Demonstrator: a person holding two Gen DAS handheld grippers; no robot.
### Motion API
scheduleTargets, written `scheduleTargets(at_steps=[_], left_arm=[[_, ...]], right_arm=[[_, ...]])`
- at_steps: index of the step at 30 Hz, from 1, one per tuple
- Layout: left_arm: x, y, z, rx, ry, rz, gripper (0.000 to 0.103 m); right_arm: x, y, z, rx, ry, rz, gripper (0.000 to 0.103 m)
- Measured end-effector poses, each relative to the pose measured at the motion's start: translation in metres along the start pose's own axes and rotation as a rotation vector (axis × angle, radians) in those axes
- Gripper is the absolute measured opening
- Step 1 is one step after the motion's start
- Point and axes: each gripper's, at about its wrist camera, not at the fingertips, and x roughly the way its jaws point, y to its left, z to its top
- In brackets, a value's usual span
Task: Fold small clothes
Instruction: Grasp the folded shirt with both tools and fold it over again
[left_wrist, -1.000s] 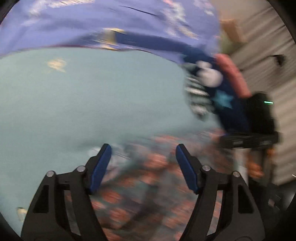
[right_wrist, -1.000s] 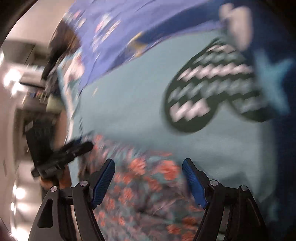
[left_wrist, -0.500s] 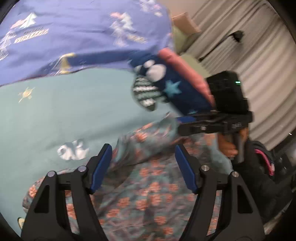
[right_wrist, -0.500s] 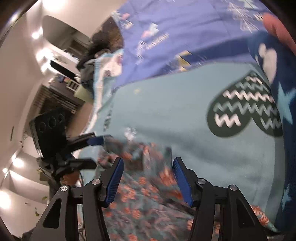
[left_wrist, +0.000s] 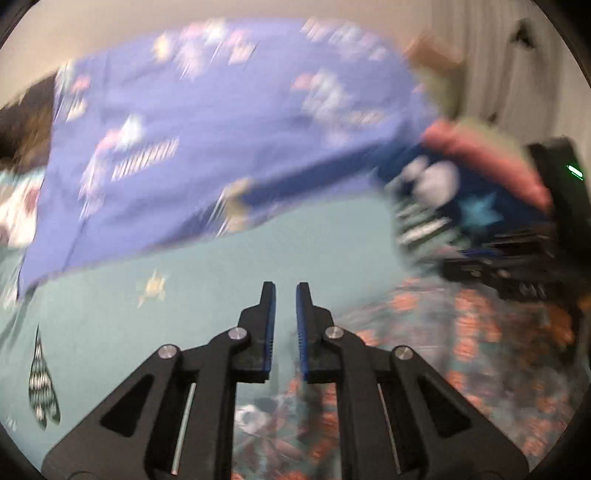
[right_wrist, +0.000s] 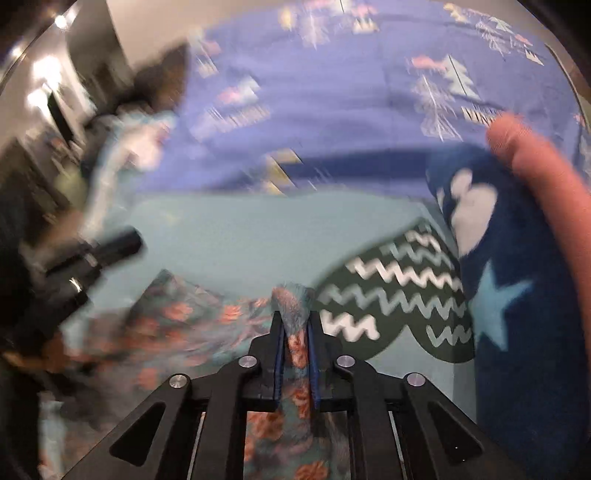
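- Floral garment (right_wrist: 295, 343), teal with coral flowers: bunched fold pinched up between the right gripper (right_wrist: 295, 332) pads, jaws clamped on it at 6 o'clock of the right wrist view. Rest of the cloth trails toward 8 o'clock over the bed.
- Judged reason for the pinch: a raised corner or edge gives a handle to carry the cloth over itself for a fold.
- Left gripper (left_wrist: 282, 314): jaws nearly together, a thin slit between the blue pads. Whether any cloth is caught lower down, cannot tell; tips show only sheet behind them. Garment (left_wrist: 461, 350) lies below and toward 4 o'clock in that view, heavily blurred.
- Left gripper seen from the right wrist view (right_wrist: 92, 266) at 9 o'clock, beside the garment's far edge; blurred, its grip unreadable.
- Teal sheet (left_wrist: 110, 332): open and flat from centre toward 12 o'clock in both views; best room for laying the fold.
- Dark heart print (right_wrist: 391, 295) on the sheet, just beyond the right gripper at 2 o'clock.
- Navy blanket (right_wrist: 517, 295) with star, pink trim (right_wrist: 546, 192), hems in the 3 o'clock side; little room there.
- Purple cover (right_wrist: 351, 92) spans the far edge, 11 to 1 o'clock, overlapping the sheet.
- Risk, as judged: the garment snagging against the navy blanket if swung right.
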Motion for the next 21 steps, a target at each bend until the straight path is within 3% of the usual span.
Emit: scheduleTargets(at_steps=[3,6,9,12,13,15,17,18,19,21], left_arm=[[0.027,0.014,-0.012,-0.046,0.119,0.066,0.011],[0.003,0.020,-0.022,-0.071,0.106,-0.021,0.016],[-0.031,0.017,-0.029,-0.056,0.074,-0.097,0.035],[-0.064,0.011,-0.044,-0.015,0.038,-0.086,0.042],[-0.068,0.010,-0.050,0.006,0.040,-0.072,0.044],[-0.058,0.011,-0.063,0.047,0.084,0.011,0.045],[-0.030,0.019,-0.082,0.101,0.209,0.233,0.044],[-0.031,0.024,-0.088,0.093,0.181,0.279,0.044],[-0.038,0.029,-0.090,0.051,0.156,0.280,0.044],[-0.055,0.039,-0.088,-0.075,0.167,0.308,0.041]], right_arm=[[0.001,-0.001,-0.003,0.042,-0.030,-0.023,0.024],[-0.032,-0.011,-0.011,0.083,-0.075,0.011,0.027],[-0.068,-0.011,-0.031,0.045,-0.094,0.046,0.027],[-0.100,-0.008,-0.070,0.004,-0.083,0.057,0.029],[-0.103,-0.010,-0.081,0.001,-0.063,0.060,0.034],[-0.095,-0.012,-0.104,0.013,0.022,0.034,0.041],[-0.078,-0.020,-0.131,0.024,0.114,-0.087,0.038],[-0.079,-0.025,-0.138,0.033,0.098,-0.107,0.038],[-0.087,-0.029,-0.146,0.053,0.060,-0.135,0.038],[-0.114,-0.034,-0.160,0.120,0.006,-0.175,0.038]])
